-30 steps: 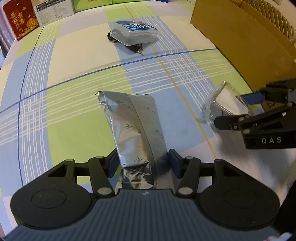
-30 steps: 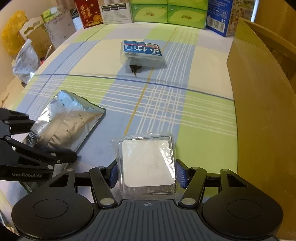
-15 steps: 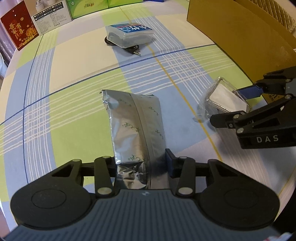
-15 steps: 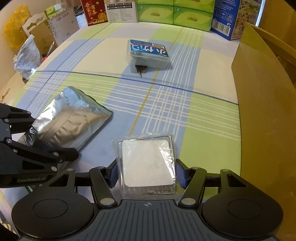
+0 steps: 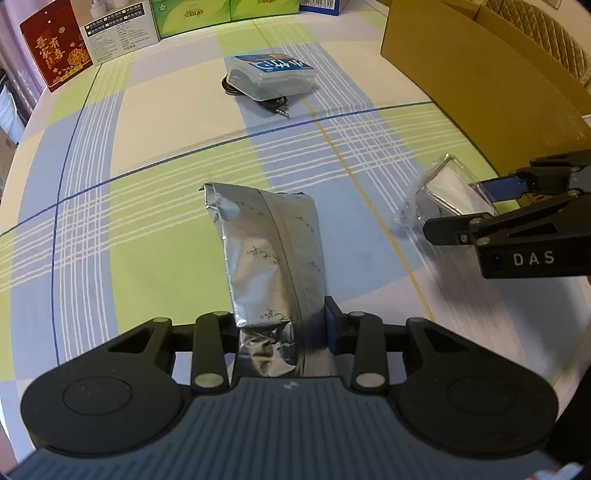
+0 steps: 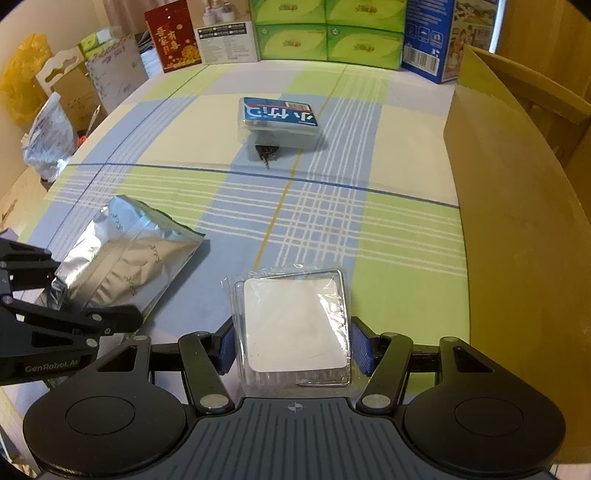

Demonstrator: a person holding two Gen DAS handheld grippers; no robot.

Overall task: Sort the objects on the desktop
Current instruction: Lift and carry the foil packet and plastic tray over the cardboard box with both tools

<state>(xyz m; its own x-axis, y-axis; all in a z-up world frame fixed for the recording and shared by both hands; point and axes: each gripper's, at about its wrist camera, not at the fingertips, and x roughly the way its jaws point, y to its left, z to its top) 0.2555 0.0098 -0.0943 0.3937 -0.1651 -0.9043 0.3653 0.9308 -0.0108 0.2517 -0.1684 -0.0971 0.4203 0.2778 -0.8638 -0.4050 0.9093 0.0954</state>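
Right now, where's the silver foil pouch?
The silver foil pouch is clamped in the left tool, centre of the left wrist view, its far end on the plaid tablecloth, left of the clear packet.

A checked cloth in green, blue and cream covers the counter (image 6: 388,236). Along its far edge stand green tissue boxes (image 6: 327,29), a red printed box (image 6: 171,37) and a blue carton (image 6: 428,37). A yellow bag (image 6: 18,74) sits off the left side

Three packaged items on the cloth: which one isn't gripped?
The clear box with the blue label, lying far out on the tablecloth. The silver foil pouch and clear square packet sit between jaws.
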